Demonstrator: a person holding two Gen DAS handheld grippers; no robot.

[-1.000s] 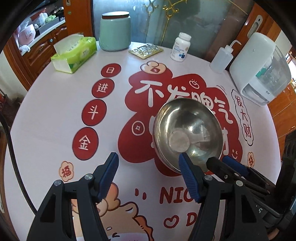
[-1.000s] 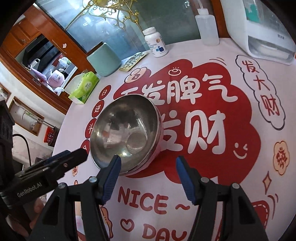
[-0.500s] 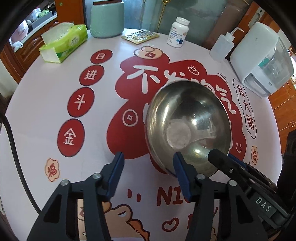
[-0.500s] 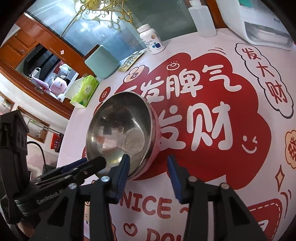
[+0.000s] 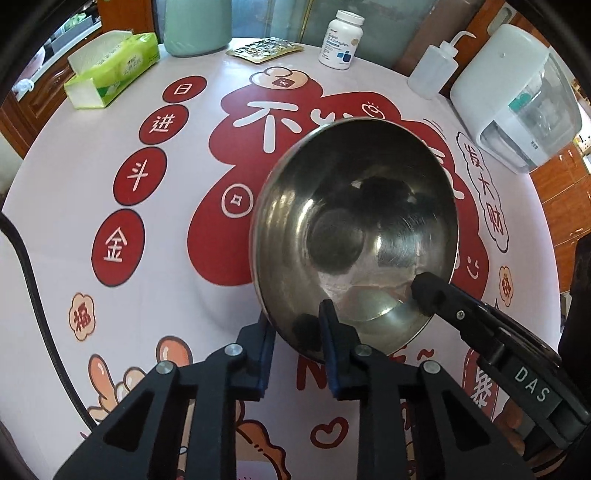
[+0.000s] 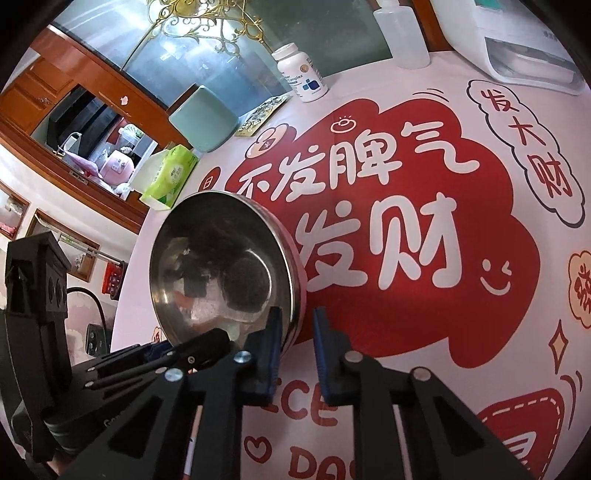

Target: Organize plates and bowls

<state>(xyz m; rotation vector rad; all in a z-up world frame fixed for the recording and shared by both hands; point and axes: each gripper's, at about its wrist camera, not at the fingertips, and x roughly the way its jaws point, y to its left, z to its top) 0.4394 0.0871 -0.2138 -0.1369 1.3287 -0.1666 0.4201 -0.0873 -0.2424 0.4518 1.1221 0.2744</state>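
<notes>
A shiny round stainless-steel bowl (image 5: pixel 354 236) sits tilted on the round counter (image 5: pixel 74 229), over the big red cloud-shaped patch with white Chinese characters printed on its pale pink cover. Both grippers grip its near rim. The left gripper (image 5: pixel 297 332) has just been closing its jaws, and the blue pads now pinch the rim at about 6 o'clock on the bowl in the left wrist view, one pad outside the wall and one inside. The right gripper (image 6: pixel 297 332) has likewise just been closing and is clamped on the rim at the bowl's 5 o'clock edge in the right wrist view, its left pad inside the bowl and its right pad outside. In the left wrist view the right gripper's black finger shows at about 4 o'clock on the bowl. Along the far edge of the counter, from 10 to 2 o'clock in the left wrist view, stand a green tissue box (image 5: pixel 110 68), a mint-green cylindrical canister (image 5: pixel 195 27), a gold foil blister pack (image 5: pixel 266 48), a white pill bottle (image 5: pixel 341 38), a clear plastic squeeze bottle (image 5: pixel 434 68) and a white countertop appliance with a clear front (image 5: pixel 517 103).
</notes>
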